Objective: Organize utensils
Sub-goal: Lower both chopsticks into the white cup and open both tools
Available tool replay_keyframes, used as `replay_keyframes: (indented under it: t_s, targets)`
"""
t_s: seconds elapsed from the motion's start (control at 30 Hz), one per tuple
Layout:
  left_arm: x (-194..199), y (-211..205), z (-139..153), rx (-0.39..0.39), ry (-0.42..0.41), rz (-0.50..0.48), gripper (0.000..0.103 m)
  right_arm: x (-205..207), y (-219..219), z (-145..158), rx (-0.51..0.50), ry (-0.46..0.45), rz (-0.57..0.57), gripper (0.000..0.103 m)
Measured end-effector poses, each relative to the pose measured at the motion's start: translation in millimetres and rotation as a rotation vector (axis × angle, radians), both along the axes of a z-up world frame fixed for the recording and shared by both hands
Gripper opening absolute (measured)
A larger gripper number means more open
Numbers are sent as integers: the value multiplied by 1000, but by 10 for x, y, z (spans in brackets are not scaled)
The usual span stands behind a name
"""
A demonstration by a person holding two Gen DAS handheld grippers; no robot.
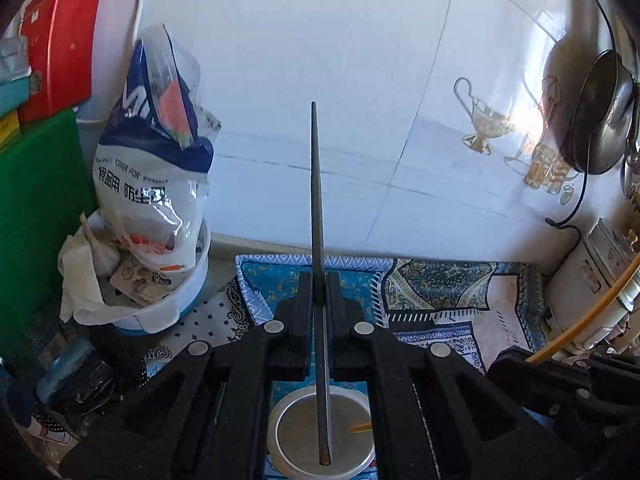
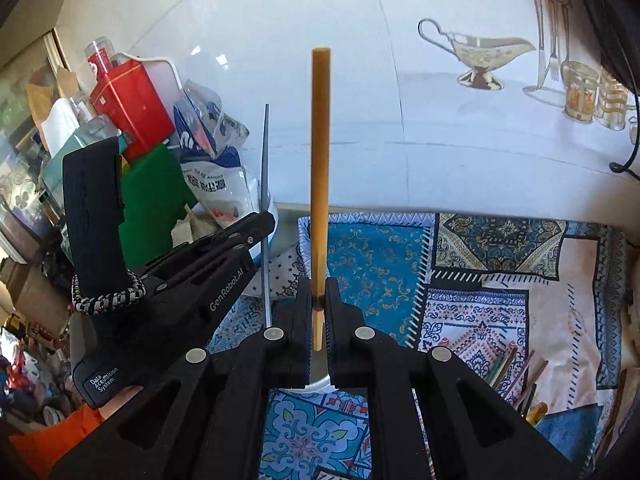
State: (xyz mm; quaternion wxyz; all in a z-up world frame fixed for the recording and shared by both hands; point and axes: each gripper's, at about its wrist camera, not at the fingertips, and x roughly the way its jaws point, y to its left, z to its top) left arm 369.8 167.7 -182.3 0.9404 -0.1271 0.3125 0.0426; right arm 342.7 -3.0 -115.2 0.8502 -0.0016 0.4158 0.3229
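Tool closure is seen on both sides: the left tool [image 1: 320,300] is clamped on a grey metal chopstick [image 1: 318,208], and the right tool [image 2: 319,300] is clamped on a tan bamboo chopstick [image 2: 320,160]. Each stick is pinched near its lower end, so that its long axis runs upward and forward out of the pads, with most of its length standing free against the white tiled wall [image 1: 360,60]. Below the left tool a round metal cup [image 1: 324,436] is seen on the patterned cloth [image 2: 380,264] of the desk, its open mouth turned up; the butt of the grey stick hangs over that mouth, and the tip of something tan is seen at the cup's right edge. In the right wrist view the same rim is glimpsed just under the pads, so the cup is judged to lie directly beneath both tools, a little nearer the left one. More sticks are seen lying on the cloth at the lower right [image 2: 516,368], well apart from the cup. The coming move is judged to turn on lowering each stick along its own axis into the cup.
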Motion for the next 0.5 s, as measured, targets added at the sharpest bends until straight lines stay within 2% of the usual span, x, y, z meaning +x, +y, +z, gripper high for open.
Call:
replay_keyframes:
  t_s: [0.23, 0.5]
  targets:
    - [77, 75, -345, -17, 38, -8, 4, 60, 130, -384, -57, 87, -2, 6]
    - [40, 86, -498, -40, 103, -40, 4, 111, 186, -565, -88, 138, 3, 7]
